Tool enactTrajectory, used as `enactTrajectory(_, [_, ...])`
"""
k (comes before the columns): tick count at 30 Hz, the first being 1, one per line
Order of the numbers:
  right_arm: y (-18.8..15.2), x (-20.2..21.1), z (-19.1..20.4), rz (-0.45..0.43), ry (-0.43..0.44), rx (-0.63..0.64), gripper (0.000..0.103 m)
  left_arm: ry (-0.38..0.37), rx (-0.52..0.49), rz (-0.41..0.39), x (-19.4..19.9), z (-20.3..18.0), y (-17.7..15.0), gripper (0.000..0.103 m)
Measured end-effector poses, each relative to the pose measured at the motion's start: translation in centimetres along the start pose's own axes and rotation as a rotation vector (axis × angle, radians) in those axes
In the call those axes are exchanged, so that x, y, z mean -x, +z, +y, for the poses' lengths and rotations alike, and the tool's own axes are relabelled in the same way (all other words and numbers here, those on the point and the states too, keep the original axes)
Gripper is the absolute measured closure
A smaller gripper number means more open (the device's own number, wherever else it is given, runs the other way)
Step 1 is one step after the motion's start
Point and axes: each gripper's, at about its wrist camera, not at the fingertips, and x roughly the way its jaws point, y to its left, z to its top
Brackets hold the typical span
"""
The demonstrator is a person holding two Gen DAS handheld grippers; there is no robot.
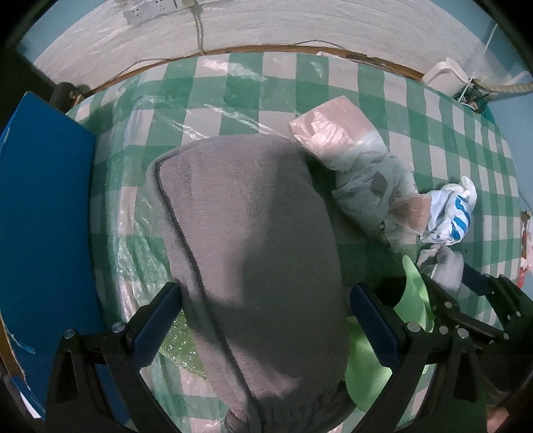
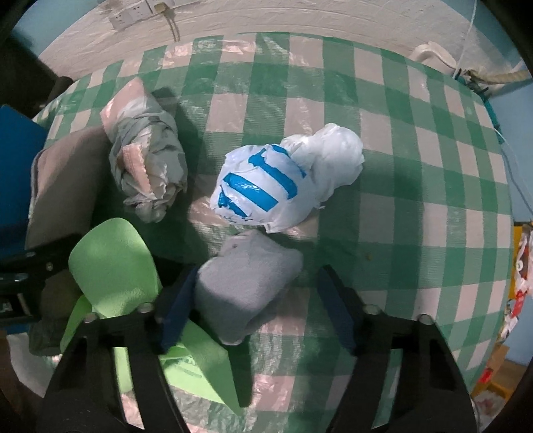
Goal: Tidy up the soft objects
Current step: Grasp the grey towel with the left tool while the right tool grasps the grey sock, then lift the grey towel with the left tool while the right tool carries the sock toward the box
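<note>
A large grey plush cushion [image 1: 246, 239] lies on the green-checked table [image 1: 260, 90]. My left gripper [image 1: 266, 319] is open with its jaws on either side of the cushion's near end. A small grey plush roll [image 2: 246, 283] lies between the open jaws of my right gripper [image 2: 256, 306], against the left finger [image 2: 176, 309]. A white bag with blue stripes [image 2: 279, 180] lies beyond it. A clear-wrapped grey bundle [image 2: 146, 160] lies to the left; it also shows in the left wrist view [image 1: 363, 173]. A green foam piece [image 2: 113, 266] lies at the left.
A blue board [image 1: 40, 206] stands along the table's left edge. A white wall with a power strip [image 1: 150, 10] runs behind the table. A white object and a rope [image 1: 446, 76] sit at the far right corner. Coloured clutter [image 2: 516, 283] sits beyond the right edge.
</note>
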Motion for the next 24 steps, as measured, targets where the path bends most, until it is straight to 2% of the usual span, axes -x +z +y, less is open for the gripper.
enactTrajectory(1, [0.1, 0.0, 0.0, 0.002, 0.012, 0.004, 0.047, -0.004, 0.002, -0.005, 0.1, 0.1, 0.1, 0.008])
enactTrajectory(2, [0.1, 0.0, 0.0, 0.001, 0.021, 0.007, 0.049, -0.002, 0.006, -0.01, 0.3, 0.1, -0.2, 0.011])
enactTrajectory(4, [-0.3, -0.1, -0.1, -0.009, 0.024, 0.008, 0.056, -0.014, 0.014, -0.019, 0.6, 0.5, -0.4, 0.027])
enactTrajectory(5, [-0.3, 0.0, -0.2, -0.011, 0.025, 0.01, 0.06, -0.021, 0.014, -0.025, 0.7, 0.6, -0.7, 0.032])
enactTrajectory(7, [0.0, 0.4, -0.1, -0.02, 0.022, 0.015, 0.062, -0.028, 0.018, -0.043, 1.1, 0.9, -0.8, 0.05])
enactTrajectory(10, [-0.1, 0.9, -0.2, -0.032, 0.006, 0.027, 0.063, -0.052, 0.022, -0.059, 1.8, 1.3, -1.2, 0.067])
enactTrajectory(12, [0.0, 1.2, -0.1, -0.037, -0.003, 0.031, 0.065, -0.076, 0.024, -0.066, 2.2, 1.7, -1.3, 0.072])
enactTrajectory(15, [0.1, 1.8, 0.4, -0.043, -0.009, 0.041, 0.07, -0.093, 0.017, -0.079, 3.0, 2.3, -1.9, 0.074])
enactTrajectory(24, [0.2, 3.8, 1.4, -0.087, -0.03, 0.083, 0.076, -0.052, -0.047, -0.176, 6.3, 2.1, -3.7, 0.075])
